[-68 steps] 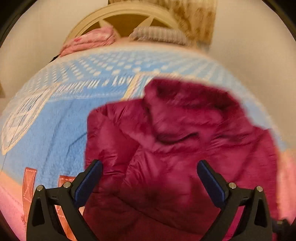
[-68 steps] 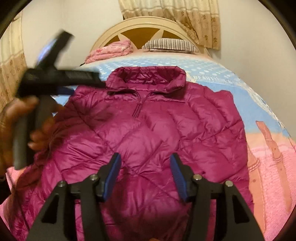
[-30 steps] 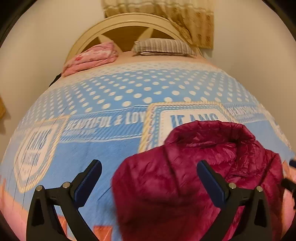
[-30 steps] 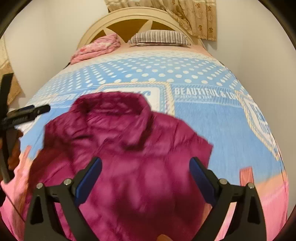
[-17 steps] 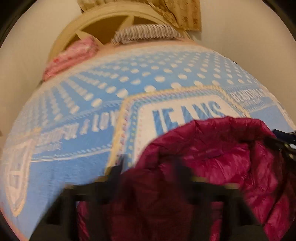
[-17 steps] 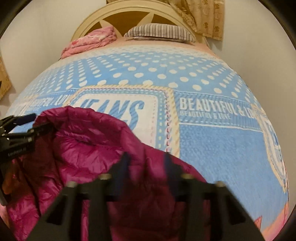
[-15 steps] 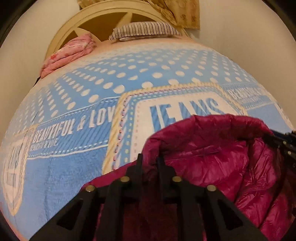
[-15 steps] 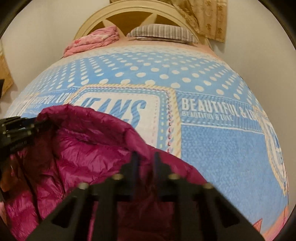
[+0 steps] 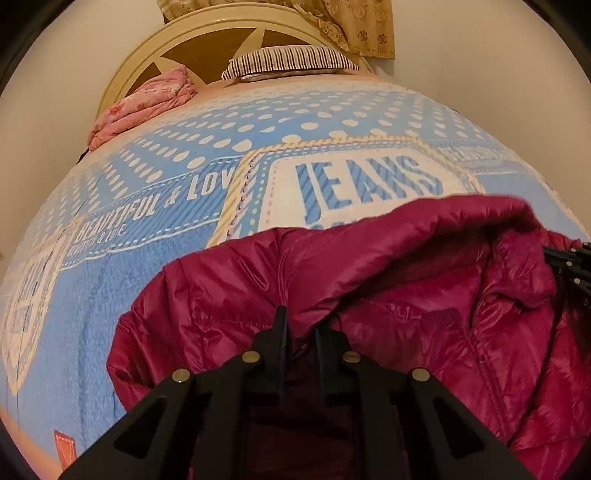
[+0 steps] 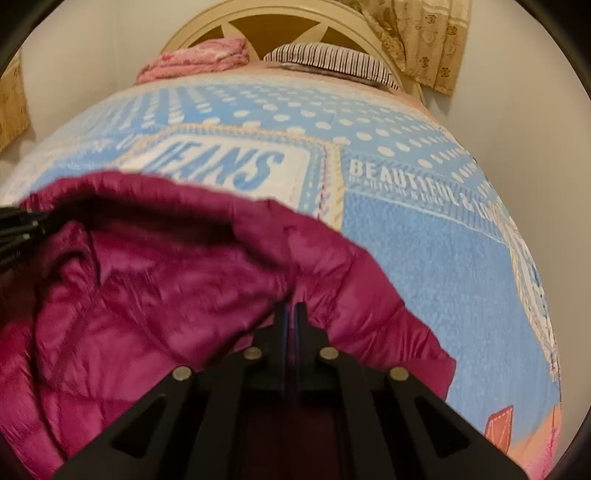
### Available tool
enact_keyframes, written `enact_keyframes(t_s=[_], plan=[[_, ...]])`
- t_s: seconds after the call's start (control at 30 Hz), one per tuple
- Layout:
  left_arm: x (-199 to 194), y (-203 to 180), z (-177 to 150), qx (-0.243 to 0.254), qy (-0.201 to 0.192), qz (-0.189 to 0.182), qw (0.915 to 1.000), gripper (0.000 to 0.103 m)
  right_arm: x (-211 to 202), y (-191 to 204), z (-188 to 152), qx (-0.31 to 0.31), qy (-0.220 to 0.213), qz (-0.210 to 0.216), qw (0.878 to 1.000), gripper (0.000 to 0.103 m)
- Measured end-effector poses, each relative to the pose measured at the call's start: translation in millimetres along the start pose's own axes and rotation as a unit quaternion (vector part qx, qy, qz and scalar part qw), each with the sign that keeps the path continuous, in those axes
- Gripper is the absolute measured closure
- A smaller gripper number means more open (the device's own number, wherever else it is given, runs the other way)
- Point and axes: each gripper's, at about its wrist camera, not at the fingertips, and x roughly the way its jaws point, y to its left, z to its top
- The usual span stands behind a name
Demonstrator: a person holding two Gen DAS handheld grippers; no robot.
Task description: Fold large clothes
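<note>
Both grippers, wide apart a second ago, are now pinching the jacket's near edge, and the maroon puffer jacket (image 9: 388, 295) is being lifted and bunched rather than lying flat. Left gripper (image 9: 300, 326) is reaching forward from the bottom of its view, fingers (image 9: 280, 325) closed together with a fold of fabric clamped between them; the exact contact is buried under the fold. Right gripper (image 10: 290, 314) is posed the same way, fingers (image 10: 282, 317) pressed nearly shut on the jacket (image 10: 166, 295) edge. Each gripper is peeking into the other's view at the frame edge, mostly cut off: right one at (image 9: 570, 266), left one at (image 10: 18, 229). Lower jacket body is hiding behind the gripper frames; sleeves and hem are hard to make out. Right view is blurring slightly. Jacket is sitting on the near part of the bed (image 9: 147, 266), partly covering the "JEANS" print on the blue blanket (image 10: 424, 251). Striped pillow (image 9: 288, 61) and pink folded bedding (image 9: 144, 103) are lying at the headboard (image 9: 155, 48), well apart from the jacket. Curtain (image 9: 354, 26) is hanging behind.
</note>
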Motion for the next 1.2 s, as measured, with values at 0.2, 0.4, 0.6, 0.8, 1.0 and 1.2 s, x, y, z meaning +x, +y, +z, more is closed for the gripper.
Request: enact_keyframes(t_s=[0.2, 0.4, 0.6, 0.8, 1.0, 1.2], plan=[[5.1, 3.3, -2.4, -0.003, 0.001, 0.004, 1.0, 0.091, -26.5, -14.9, 2.6, 0.015, -0.037, 0.013, 0.999, 0.073], [9.5, 5.5, -2.5, -0.008, 0.0, 0.002, 1.0, 0.091, -37.8, -24.6, 49.2, 0.071, -0.071, 0.038, 0.994, 0.034], [1.6, 3.0, -5.5, -0.002, -0.018, 0.007, 0.9998, 0.09, 14.6, -0.8, 96.0, 0.11, -0.018, 0.084, 0.99, 0.047], [-54.0, 8.6, 1.1, -0.013, -0.089, -0.009, 0.9959, 0.037, 38.8, 30.4, 67.8, 0.054, 0.017, 0.074, 0.996, 0.048], [-68.1, 10.8, 39.1, -0.066, -0.135, -0.005, 0.9886, 0.013, 40.8, 26.4, 50.8, 0.058, 0.013, 0.071, 0.996, 0.048], [4.6, -10.9, 48.7, -0.061, -0.041, 0.034, 0.9967, 0.013, 41.5, 26.4, 44.7, 0.057, 0.003, 0.066, 0.996, 0.048]])
